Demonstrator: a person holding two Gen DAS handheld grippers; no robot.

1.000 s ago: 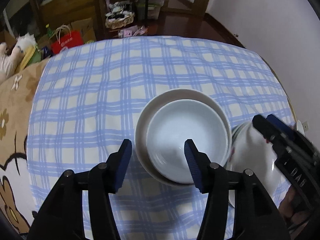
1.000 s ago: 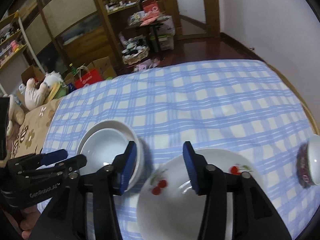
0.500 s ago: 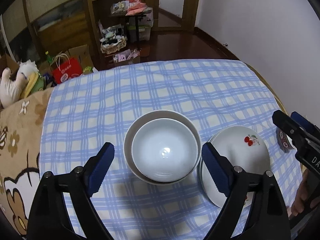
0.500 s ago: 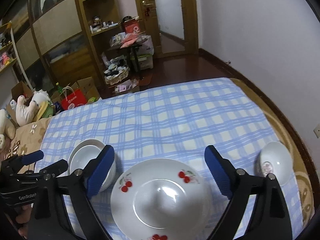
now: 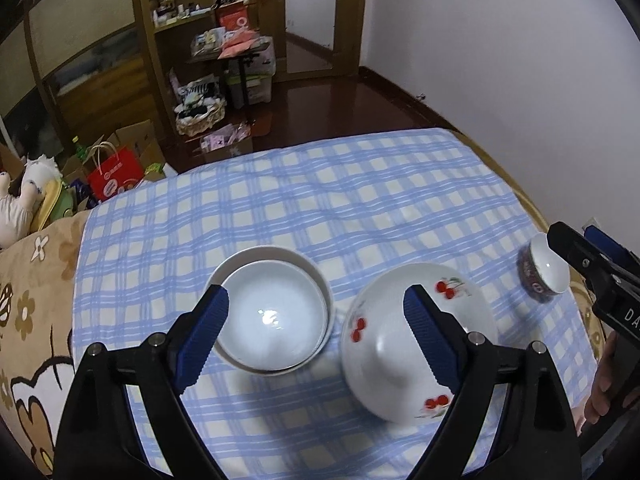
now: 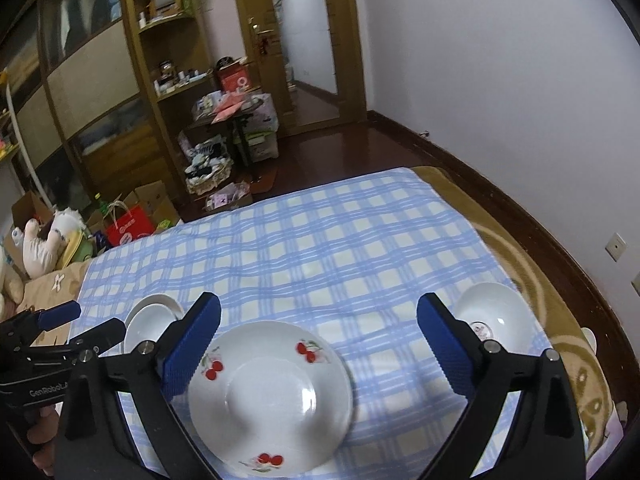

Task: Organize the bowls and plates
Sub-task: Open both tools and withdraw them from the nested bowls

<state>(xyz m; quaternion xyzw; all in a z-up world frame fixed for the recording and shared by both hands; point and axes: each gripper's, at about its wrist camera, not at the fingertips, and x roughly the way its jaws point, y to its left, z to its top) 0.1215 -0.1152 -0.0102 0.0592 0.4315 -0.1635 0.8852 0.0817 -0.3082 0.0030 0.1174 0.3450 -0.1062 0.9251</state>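
Two white bowls (image 5: 272, 312) sit nested on the blue checked cloth (image 5: 320, 200). Right of them lies a white plate with cherries (image 5: 380, 360), and farther right a small bowl with a dark patterned outside (image 5: 542, 268). My left gripper (image 5: 316, 332) hangs open above the gap between bowls and plate, holding nothing. My right gripper (image 6: 318, 344) is above the cherry plate (image 6: 272, 392), its jaws still opening, with nothing between the pads. The right wrist view has the nested bowls (image 6: 150, 320) at lower left and the small bowl (image 6: 490, 312) at right. Each gripper shows in the other's view: right gripper (image 5: 592, 264), left gripper (image 6: 60, 328).
The cloth covers a brown cartoon-print blanket (image 5: 28, 320) that shows at the left and right edges. A white wall (image 6: 520, 100) runs close along the right. Beyond the far edge stand a red bag (image 5: 114, 172), boxes, a basket and wooden shelves (image 6: 168, 60).
Both grippers have opened wide and pulled up and back from the dishes. The nested bowls and the cherry plate stay on the cloth, and the small patterned bowl has come into the left wrist view.
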